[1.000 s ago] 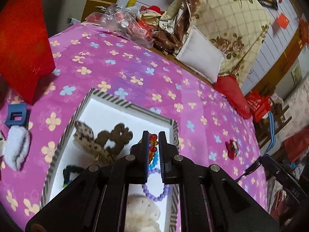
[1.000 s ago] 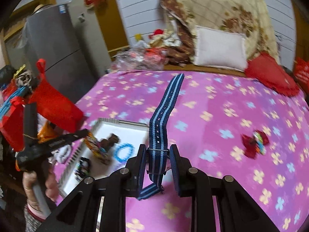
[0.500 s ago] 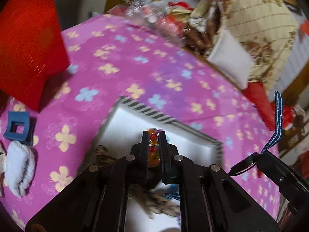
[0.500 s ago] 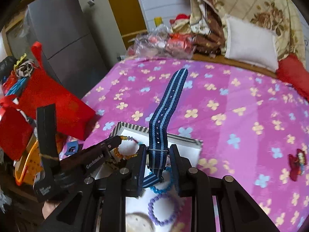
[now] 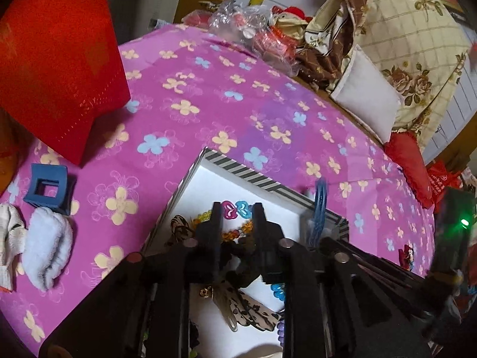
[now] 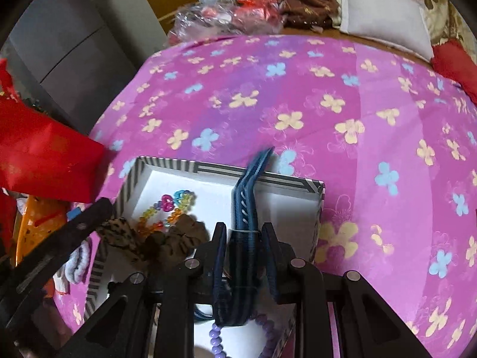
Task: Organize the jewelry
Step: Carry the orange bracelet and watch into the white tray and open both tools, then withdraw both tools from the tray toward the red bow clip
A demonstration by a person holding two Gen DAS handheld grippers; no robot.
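Jewelry lies gathered in a striped-rimmed box (image 6: 205, 168) on the flowered pink cloth (image 6: 298, 95): a bright bead necklace (image 6: 167, 205), a spotted hair tie (image 6: 125, 232) and a purple bead bracelet (image 6: 216, 340) rest on its white floor. A second ago the left gripper (image 5: 237, 211) pinched the bead necklace (image 5: 235, 210) between nearly closed jaws above the box (image 5: 235, 168); now the jaws are opening, and the necklace lies on the box floor between and beyond the fingers, with no pad pressing on it. The right gripper (image 6: 243, 232), formerly over open cloth with the blue striped strap (image 6: 246, 203) standing upright, has come down over the box's near right part. It remains clamped on the strap, whose free end now leans across the far rim. Both grippers point steeply downward into the box, side by side. The right one's strap (image 5: 319, 208) shows just right of the left fingers. A red bag (image 5: 56, 59) stands at the cloth's left.
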